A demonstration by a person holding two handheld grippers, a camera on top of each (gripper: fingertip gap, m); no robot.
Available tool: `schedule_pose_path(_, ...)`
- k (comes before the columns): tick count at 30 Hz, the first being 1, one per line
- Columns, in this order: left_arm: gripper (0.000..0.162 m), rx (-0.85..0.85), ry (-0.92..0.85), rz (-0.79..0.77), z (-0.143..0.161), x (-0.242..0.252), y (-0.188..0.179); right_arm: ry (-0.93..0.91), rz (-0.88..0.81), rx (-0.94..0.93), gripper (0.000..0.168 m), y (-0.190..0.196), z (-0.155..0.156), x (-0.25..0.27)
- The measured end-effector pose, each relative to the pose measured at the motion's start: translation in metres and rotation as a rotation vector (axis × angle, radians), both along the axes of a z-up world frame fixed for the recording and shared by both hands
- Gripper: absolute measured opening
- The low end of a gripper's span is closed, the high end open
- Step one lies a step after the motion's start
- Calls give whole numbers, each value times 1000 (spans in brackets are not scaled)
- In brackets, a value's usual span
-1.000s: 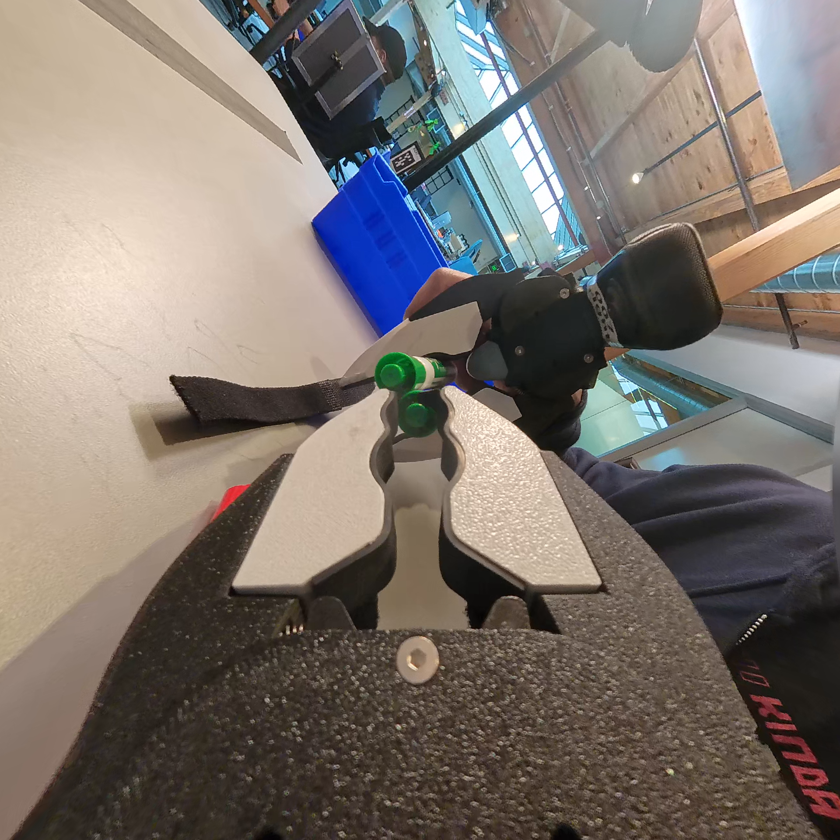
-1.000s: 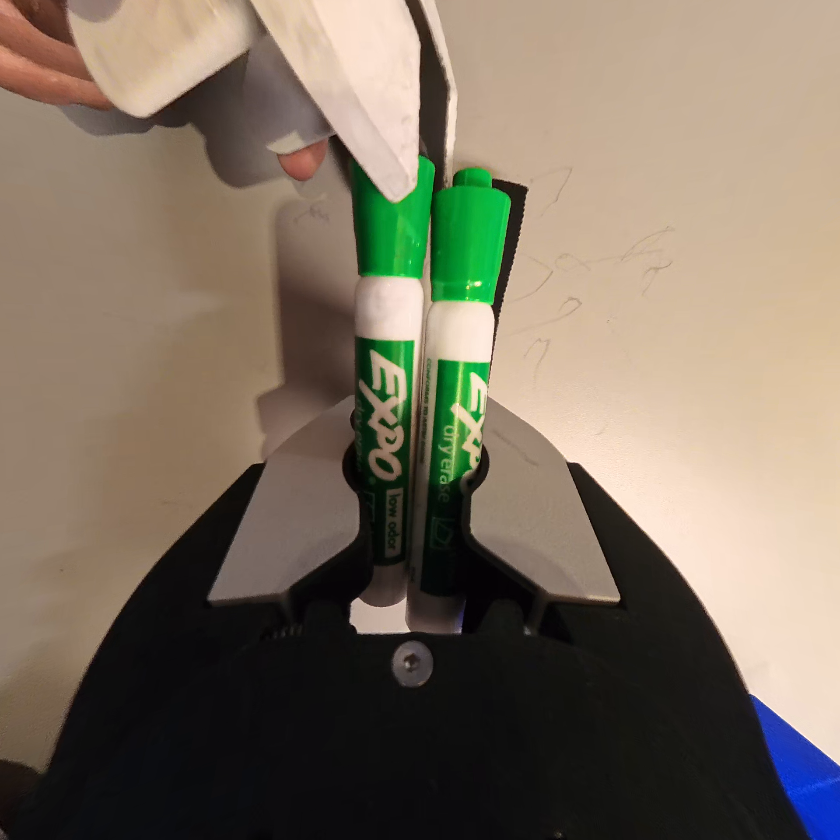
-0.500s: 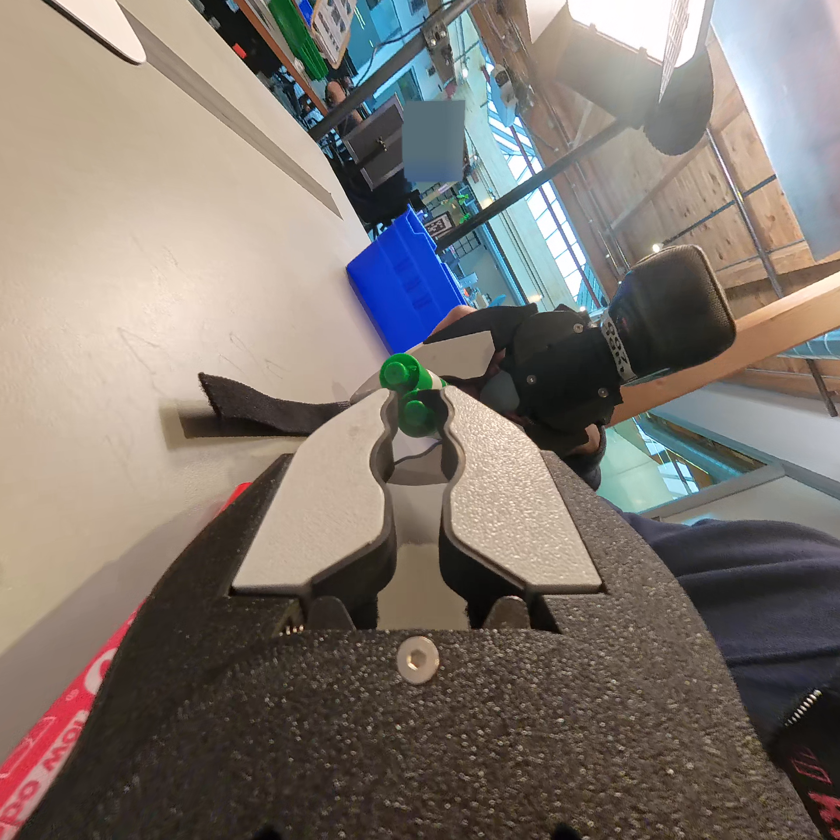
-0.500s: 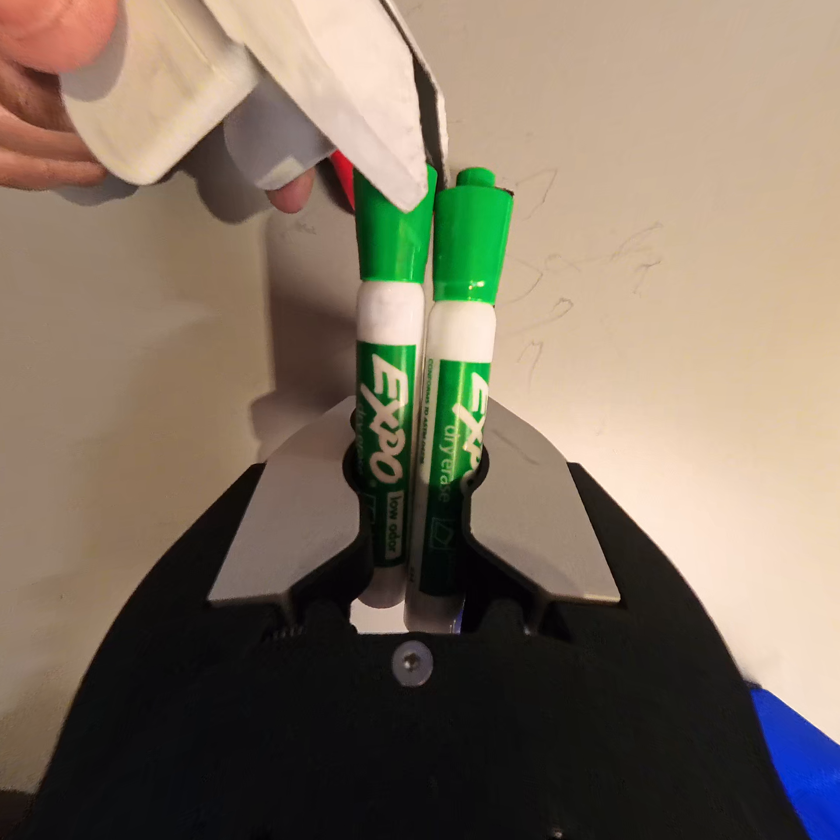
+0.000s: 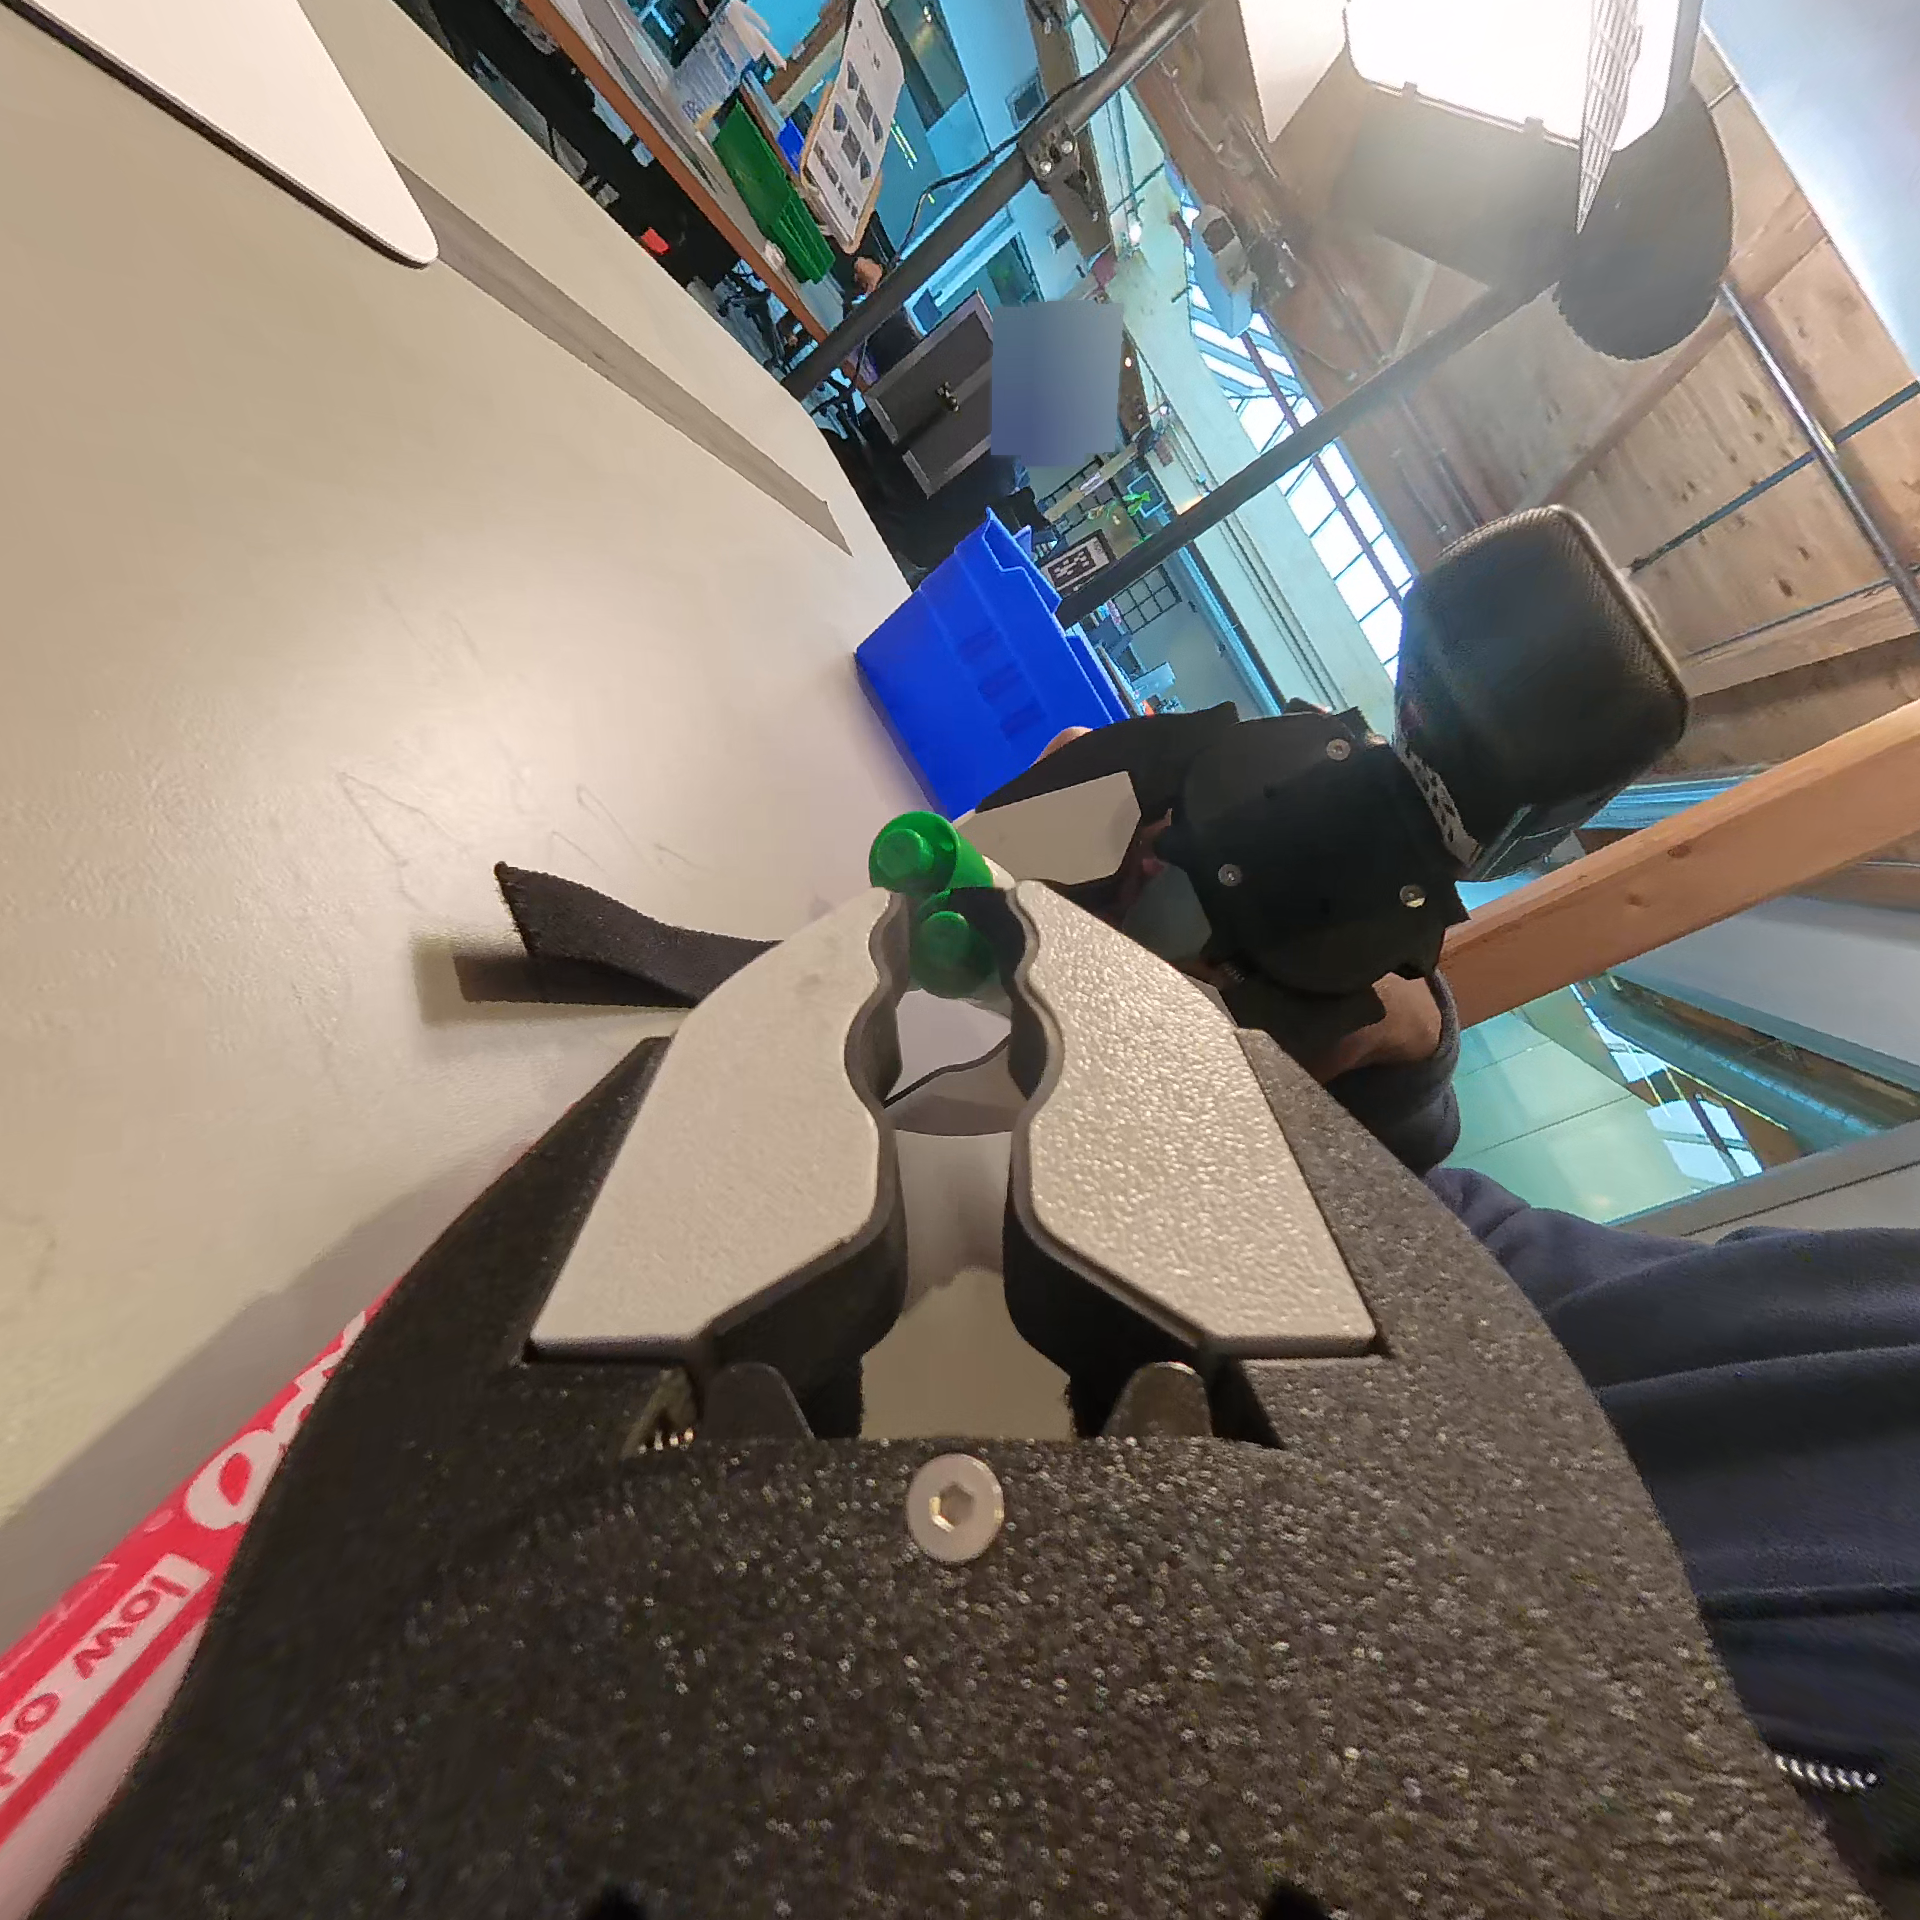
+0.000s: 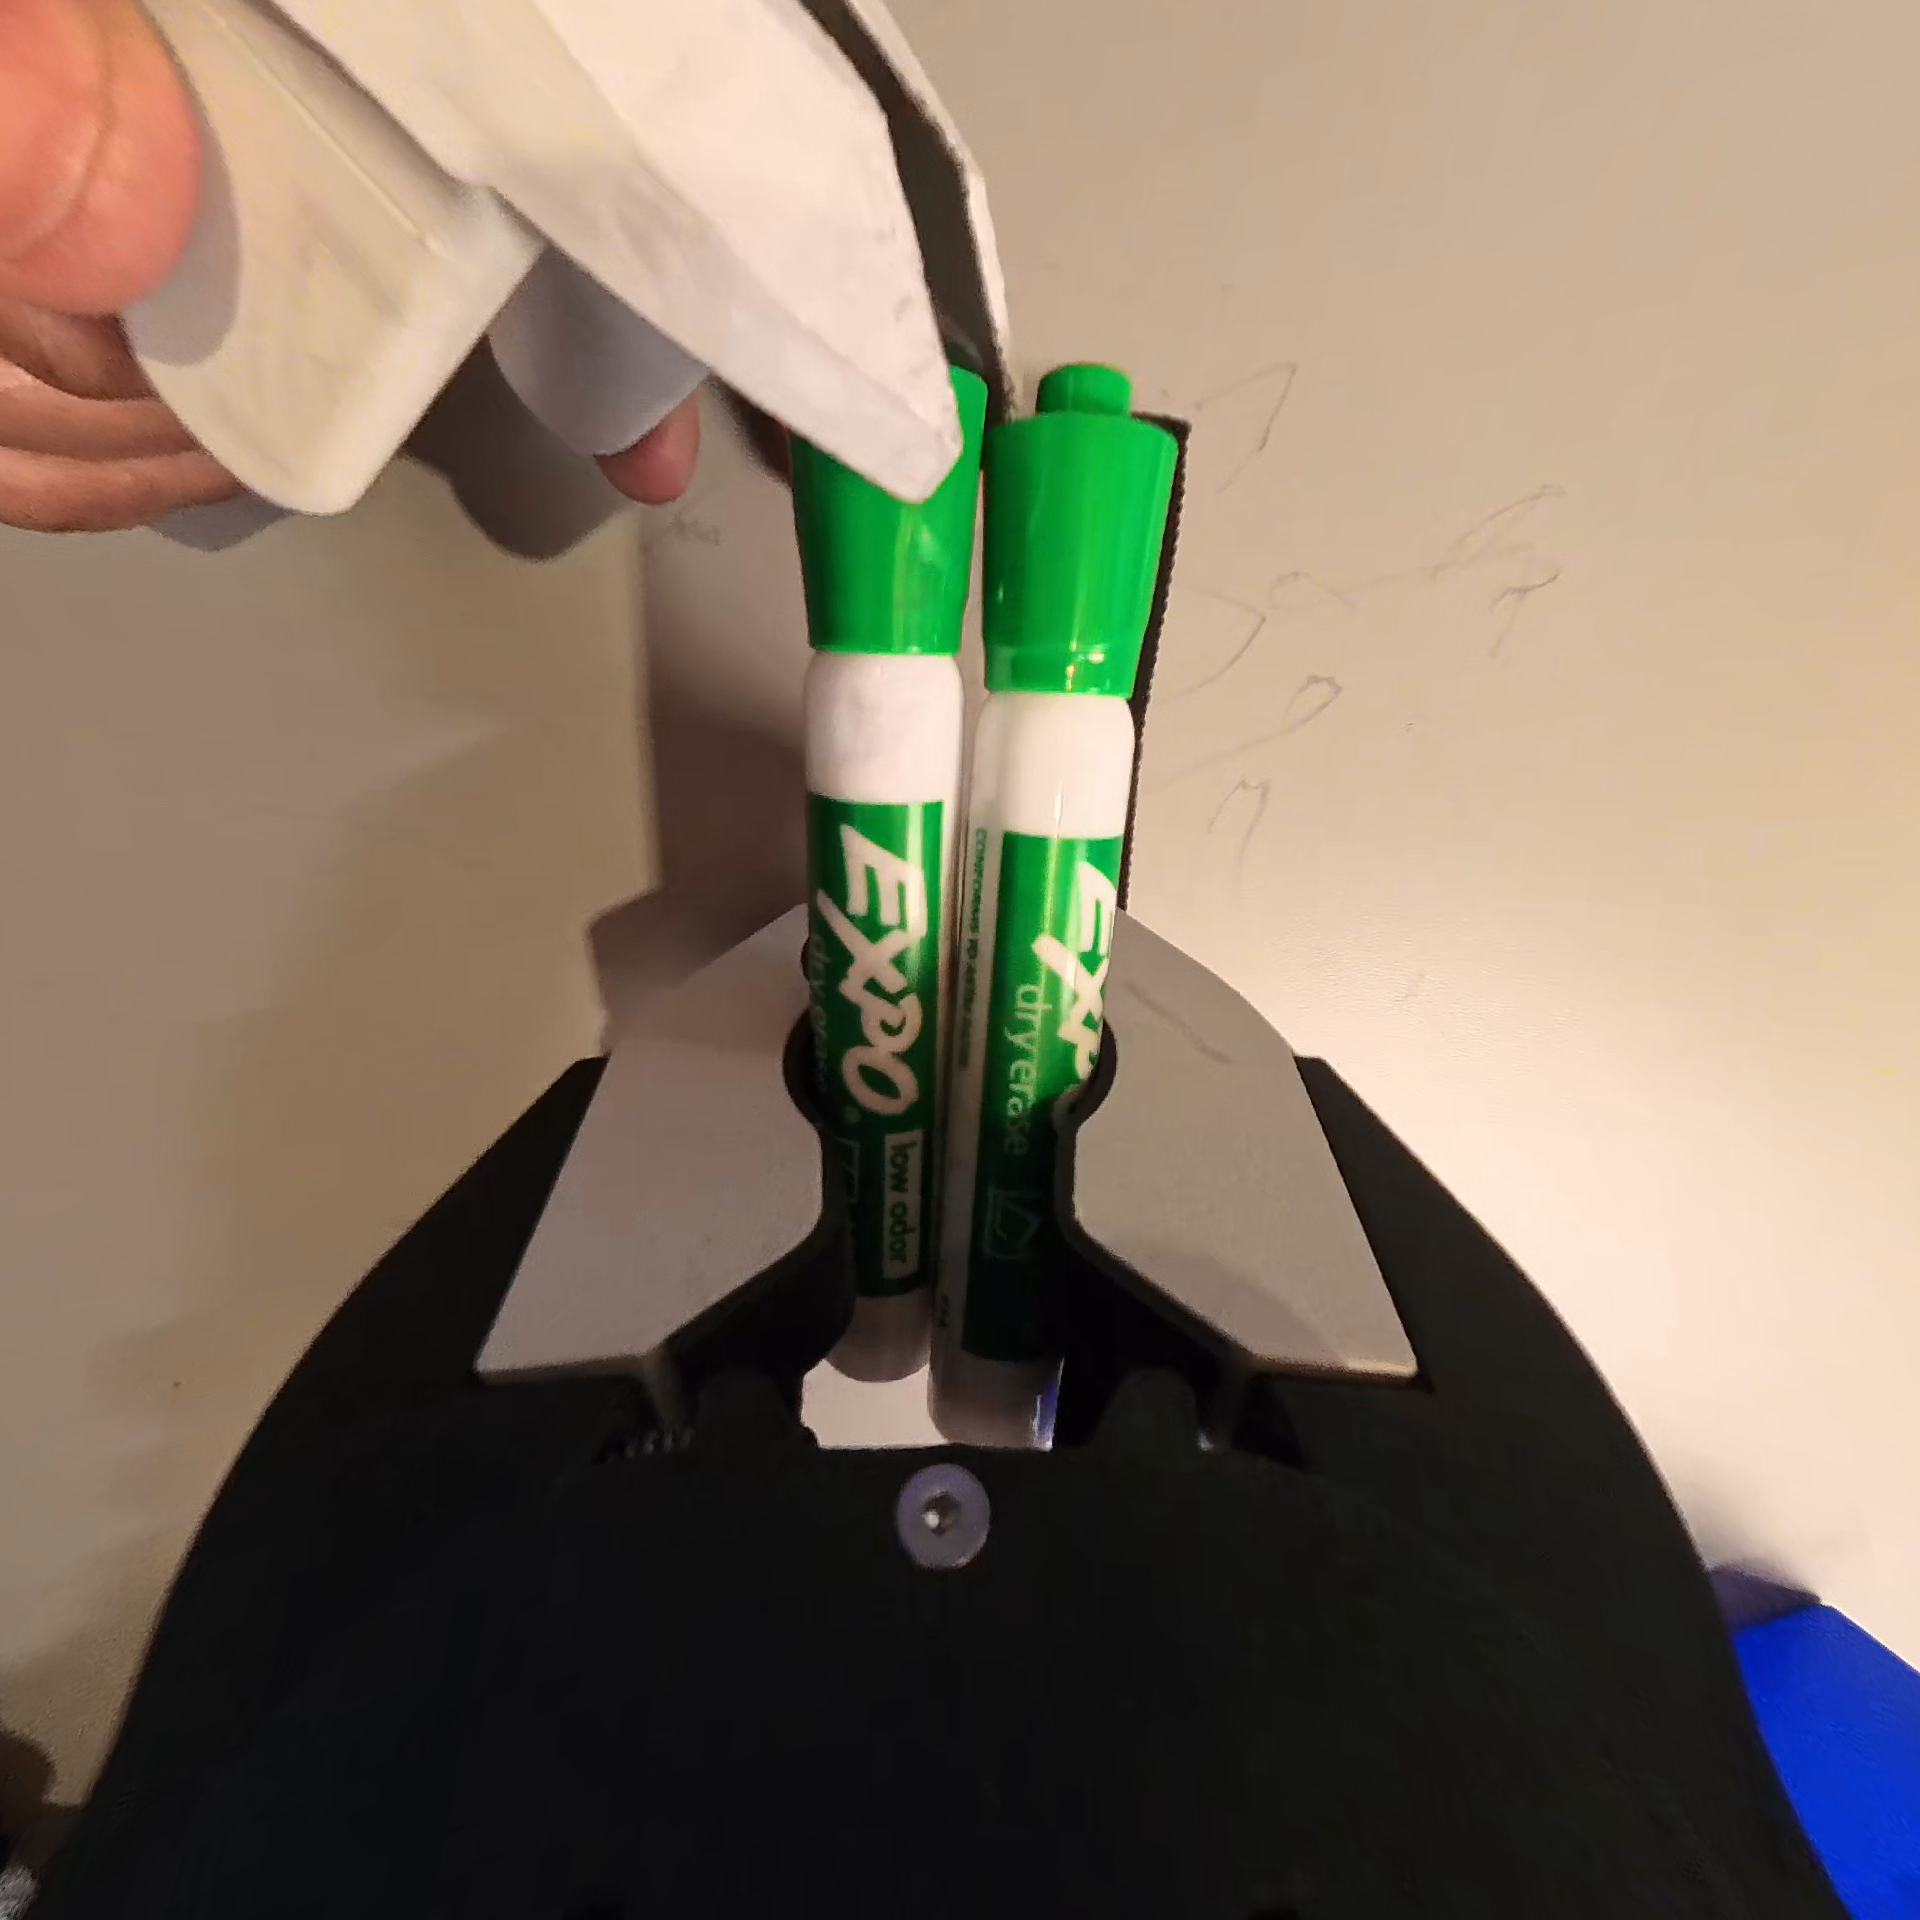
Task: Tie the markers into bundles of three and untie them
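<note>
Holding two green markers [image 6: 977, 831] side by side, your right gripper [image 6: 951, 1049] is clamped shut on their barrels, caps pointing away from you toward the far side of the pale table [image 6: 1558, 520]. In the right wrist view the two sit touching each other, the left one's cap partly covered by the tip of your left gripper [image 6: 925, 457], which comes in from the upper left with your hand [image 6: 83, 260] behind it. A black strap [image 6: 1158, 582] peeks out along the right edge of the right marker's cap, lying under or just behind it; I can't tell which. From the left wrist view, your left gripper's tips are nearly together right at the green cap ends [image 5: 925, 894], with only a narrow gap between them; whether they're actually pinching the strap or a cap I can't tell. The strap's loose end [image 5: 592, 935] trails off to the left on the table, its tip curled up a little. A red marker [image 5: 114, 1621] lies on the table at the near left, mostly hidden under the left gripper's body. Farther off, a blue bin [image 5: 977, 675] sits on the table beyond your right gripper. There are faint scribble marks on the table surface to the right of the markers.
</note>
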State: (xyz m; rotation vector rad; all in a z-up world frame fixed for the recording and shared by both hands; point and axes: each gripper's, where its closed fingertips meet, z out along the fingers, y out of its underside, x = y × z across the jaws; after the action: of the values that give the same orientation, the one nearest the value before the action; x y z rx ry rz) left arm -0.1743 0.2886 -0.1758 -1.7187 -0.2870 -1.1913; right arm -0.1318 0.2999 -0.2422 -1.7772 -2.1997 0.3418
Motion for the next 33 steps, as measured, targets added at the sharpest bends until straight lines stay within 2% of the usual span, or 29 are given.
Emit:
schedule_pose_path(21,17,8,23,10,0,2,0,-14,7,3,41,-1,0,2)
schedule_pose_path(26,17,25,15,-107,11,3,-1,18,17,-54,41,-3,7,3)
schedule_pose_path(28,17,90,55,-176,25,0,-5,18,39,-70,42,-6,10,5)
schedule_pose_path(33,25,261,327,-263,41,-21,-15,7,90,-63,42,-10,13,10)
